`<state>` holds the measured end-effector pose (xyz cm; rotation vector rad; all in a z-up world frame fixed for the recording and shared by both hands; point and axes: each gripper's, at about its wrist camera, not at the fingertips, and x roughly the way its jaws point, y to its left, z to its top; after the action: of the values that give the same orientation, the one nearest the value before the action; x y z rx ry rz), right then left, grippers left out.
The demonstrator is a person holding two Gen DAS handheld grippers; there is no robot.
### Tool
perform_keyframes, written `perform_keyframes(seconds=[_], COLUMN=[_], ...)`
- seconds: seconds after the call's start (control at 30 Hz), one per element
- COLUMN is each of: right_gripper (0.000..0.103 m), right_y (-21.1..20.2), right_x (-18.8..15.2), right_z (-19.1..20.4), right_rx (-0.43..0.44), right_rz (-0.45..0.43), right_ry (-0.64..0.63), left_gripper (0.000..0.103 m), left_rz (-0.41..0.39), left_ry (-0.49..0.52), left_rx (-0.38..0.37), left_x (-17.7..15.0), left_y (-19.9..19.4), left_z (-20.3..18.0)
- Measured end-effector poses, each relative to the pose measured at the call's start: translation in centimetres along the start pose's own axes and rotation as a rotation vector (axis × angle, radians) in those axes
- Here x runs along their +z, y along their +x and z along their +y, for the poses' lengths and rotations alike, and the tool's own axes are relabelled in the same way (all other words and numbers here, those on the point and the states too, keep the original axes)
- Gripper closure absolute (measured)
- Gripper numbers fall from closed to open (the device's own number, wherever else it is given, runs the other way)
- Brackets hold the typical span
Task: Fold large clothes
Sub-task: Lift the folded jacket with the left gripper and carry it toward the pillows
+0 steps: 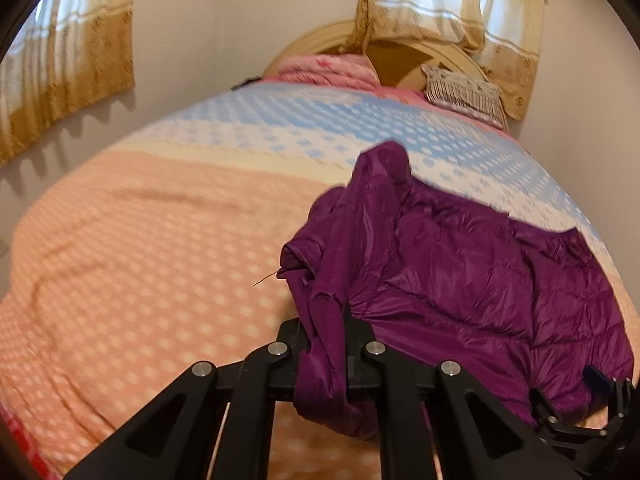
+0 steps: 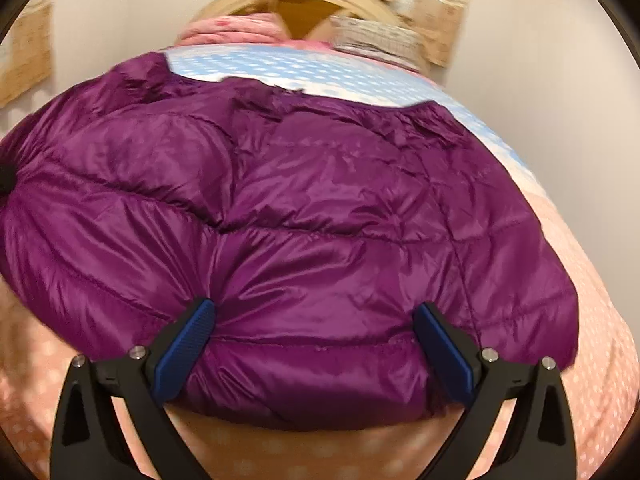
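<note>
A purple puffer jacket (image 2: 304,216) lies on the bed (image 1: 140,248). The left tongs (image 1: 326,320) are clenched on a bunched fold of it. The right tongs (image 2: 316,340) stand spread wide, blue pads (image 2: 184,344) flanking its near hem. Pillows (image 1: 460,92) and curtains (image 1: 460,12) lie beyond.

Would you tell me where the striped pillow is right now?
In the left wrist view the striped pillow lies at the bed's far right corner, against the wooden headboard, right of the pink bedding.
</note>
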<state>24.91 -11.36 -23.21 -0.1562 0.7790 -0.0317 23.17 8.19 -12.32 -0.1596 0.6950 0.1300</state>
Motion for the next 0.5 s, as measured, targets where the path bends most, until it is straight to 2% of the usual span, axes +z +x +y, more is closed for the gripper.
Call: perform_keyframes(seconds=[0.03, 0.13, 0.23, 0.37, 0.5], right_gripper=[0.004, 0.004, 0.002, 0.002, 0.002], right_y=[-0.9, -4.1, -6.4, -6.5, -7.0], right_x=[0.3, 0.8, 0.6, -1.2, -4.5], right_z=[-0.4, -3.5, -10.2, -20.0, -28.0], right_rx=[0.030, 0.047, -0.055, -0.203, -0.288], right_rz=[-0.004, -0.082, -0.136, -0.105, -0.082], right_ry=[0.009, 0.048, 0.112, 0.255, 0.401], left_gripper=[0.095, 0.096, 0.096, 0.096, 0.096], left_rz=[-0.020, -0.124, -0.203, -0.303, -0.350], left_ry=[0.007, 0.074, 0.156, 0.286, 0.445], left_rx=[0.011, 0.038, 0.021, -0.056, -0.152], left_x=[0.6, 2.4, 3.5, 4.0, 2.4], left_y=[-0.6, -3.3, -5.5, -8.7, -10.5], left_z=[0.3, -0.6, -3.6, -10.7, -18.8])
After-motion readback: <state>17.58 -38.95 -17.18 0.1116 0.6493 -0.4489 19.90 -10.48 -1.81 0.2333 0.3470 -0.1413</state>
